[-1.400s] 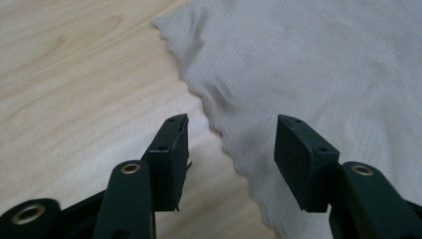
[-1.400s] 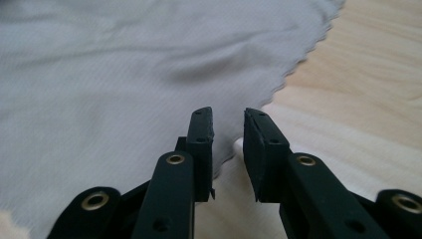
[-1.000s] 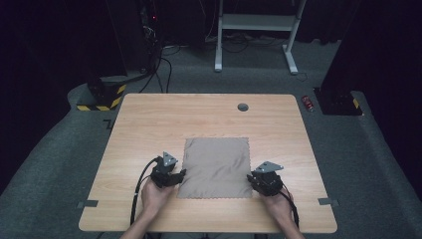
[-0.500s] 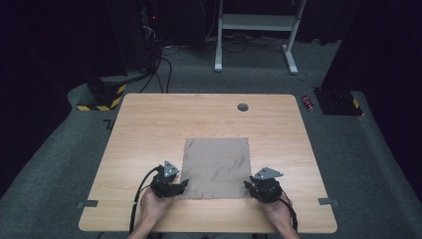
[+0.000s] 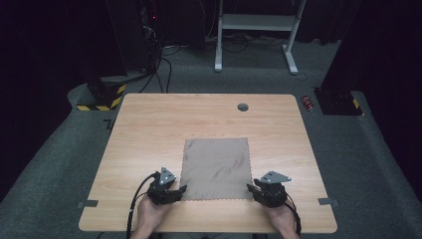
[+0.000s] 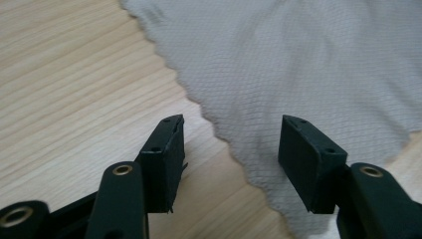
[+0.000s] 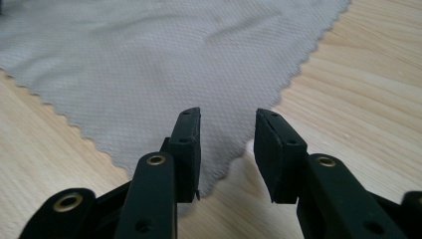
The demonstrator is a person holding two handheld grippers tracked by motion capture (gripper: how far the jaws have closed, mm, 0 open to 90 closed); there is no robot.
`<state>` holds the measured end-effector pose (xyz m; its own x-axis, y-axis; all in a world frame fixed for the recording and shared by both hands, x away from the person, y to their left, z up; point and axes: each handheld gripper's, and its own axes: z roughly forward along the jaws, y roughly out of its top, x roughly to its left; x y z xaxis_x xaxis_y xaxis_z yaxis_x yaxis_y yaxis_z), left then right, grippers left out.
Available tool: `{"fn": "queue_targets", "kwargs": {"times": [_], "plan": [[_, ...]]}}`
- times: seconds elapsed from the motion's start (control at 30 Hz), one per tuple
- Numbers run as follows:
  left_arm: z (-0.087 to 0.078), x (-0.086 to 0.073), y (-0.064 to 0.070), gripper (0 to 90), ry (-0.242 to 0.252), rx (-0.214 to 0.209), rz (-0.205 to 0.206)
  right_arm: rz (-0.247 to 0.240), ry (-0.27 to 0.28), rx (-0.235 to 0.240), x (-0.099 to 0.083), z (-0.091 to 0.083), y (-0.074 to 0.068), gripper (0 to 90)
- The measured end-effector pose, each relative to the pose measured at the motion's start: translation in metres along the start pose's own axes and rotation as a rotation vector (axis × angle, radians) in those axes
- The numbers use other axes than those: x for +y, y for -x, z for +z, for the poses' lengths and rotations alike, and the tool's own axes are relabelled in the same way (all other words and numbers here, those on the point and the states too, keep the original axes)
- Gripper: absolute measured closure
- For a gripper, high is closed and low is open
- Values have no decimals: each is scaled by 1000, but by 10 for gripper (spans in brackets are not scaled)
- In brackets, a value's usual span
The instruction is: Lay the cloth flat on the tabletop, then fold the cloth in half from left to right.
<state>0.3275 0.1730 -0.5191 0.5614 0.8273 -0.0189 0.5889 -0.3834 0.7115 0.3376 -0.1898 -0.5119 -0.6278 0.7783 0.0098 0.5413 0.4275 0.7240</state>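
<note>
Grey-brown cloth (image 5: 216, 168) lying flat and square on the near half of the wooden table (image 5: 149, 129), edges pinked in a fine zigzag, weave like a small honeycomb in the left gripper view (image 6: 308, 64), a few soft wrinkles across the middle in the right gripper view (image 7: 164, 59).

Left gripper (image 5: 175, 191) down at the cloth's near left corner, jaws wide apart with nothing between them but bare wood and the scalloped hem; one jaw over the table, the other over the fabric (image 6: 230, 147). Right gripper (image 5: 255, 188) at the near right corner, jaws parted more narrowly, the very tip of the corner sitting in the gap, not pinched (image 7: 226, 149). Both hands low at the table's front edge.

Farther back, a small dark round grommet (image 5: 243, 107) set in the tabletop, well clear of the cloth. Beyond the table, white desk legs (image 5: 256, 35) on grey carpet, a yellow-and-black striped base (image 5: 102, 97) at the left, a small red object (image 5: 308, 103) on the floor at the right. Nothing in the way of either corner.

Against half a second ago: both grippers drawn slightly nearer the front edge, cloth unmoved, corners flat on the wood as before.
</note>
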Motion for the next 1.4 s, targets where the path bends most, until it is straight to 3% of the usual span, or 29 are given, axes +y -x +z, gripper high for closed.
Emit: {"fn": "queue_targets", "kwargs": {"times": [0.17,0.27,0.43,0.73,0.87,1.07,1.17,1.3,1.4], "plan": [[2,0,3,429,11,6,19,-42,-35,13,3,10,-9,634],[2,-9,1,429,76,-2,37,-56,-16,10,0,10,-9,635],[-1,-12,0,413,76,12,15,-64,16,11,-5,9,-8,633],[-1,-12,-1,366,71,31,3,-39,-7,4,-2,10,-11,585],[-1,-13,0,352,69,38,-10,-19,8,18,5,14,-18,592],[-2,-13,0,347,68,42,-12,-78,24,73,25,26,-40,594],[-2,-14,-2,345,75,34,-36,-102,27,101,33,32,-52,594],[-4,-15,-11,357,96,-26,-111,-127,27,126,39,37,-64,594],[-5,-15,-15,372,98,-17,-128,-137,25,145,41,42,-72,602]]}}
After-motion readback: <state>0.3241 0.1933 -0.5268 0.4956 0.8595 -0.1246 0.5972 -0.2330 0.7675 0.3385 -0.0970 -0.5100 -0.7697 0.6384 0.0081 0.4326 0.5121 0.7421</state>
